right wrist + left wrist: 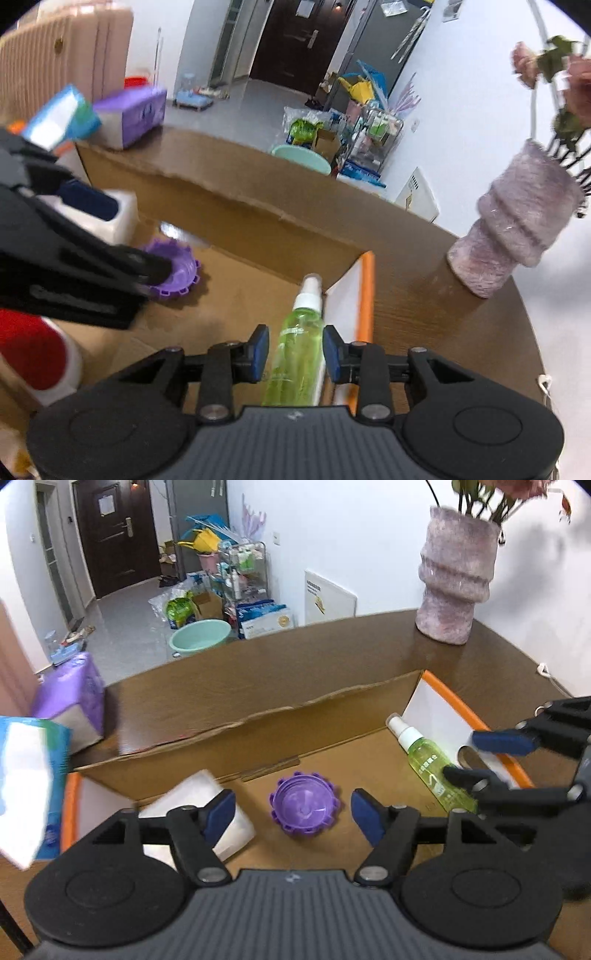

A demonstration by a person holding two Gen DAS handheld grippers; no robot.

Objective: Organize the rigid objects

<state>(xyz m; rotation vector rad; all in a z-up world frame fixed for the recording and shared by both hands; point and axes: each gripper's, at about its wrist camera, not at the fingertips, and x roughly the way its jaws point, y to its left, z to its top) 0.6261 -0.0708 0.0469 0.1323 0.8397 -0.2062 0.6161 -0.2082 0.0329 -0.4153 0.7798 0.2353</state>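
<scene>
Left tongs [293, 814]: blue pads stand apart, nothing pressed between them. The purple cap [303, 804] lies open side up on the floor of the cardboard box [258, 734], in the gap between the pads but touching neither. A white block [207, 812] sits just behind and beside the left pad, also in the box.

Right tongs [294, 354]: pads sit close on either side of the green spray bottle [301, 354]. A slight gap shows at the pads and I cannot tell whether they press it. The bottle lies lengthwise along the tongs, white nozzle pointing away, hard against the box's right end wall with the orange-edged white flap [365, 295] alongside. From the left wrist view the same bottle lies to the right of the left tongs, with the right tongs over its lower half.

Beyond both tongs rises the box's far wall, top edge torn. Past it lies the dark brown table [332, 657]. A pink ribbed vase [454, 579] with flowers stands far right on the table. Far left are a purple tissue pack [74, 690] and a blue-and-white carton [29, 786], blurred.

A red sleeve [33, 350] shows low left in the right wrist view.
</scene>
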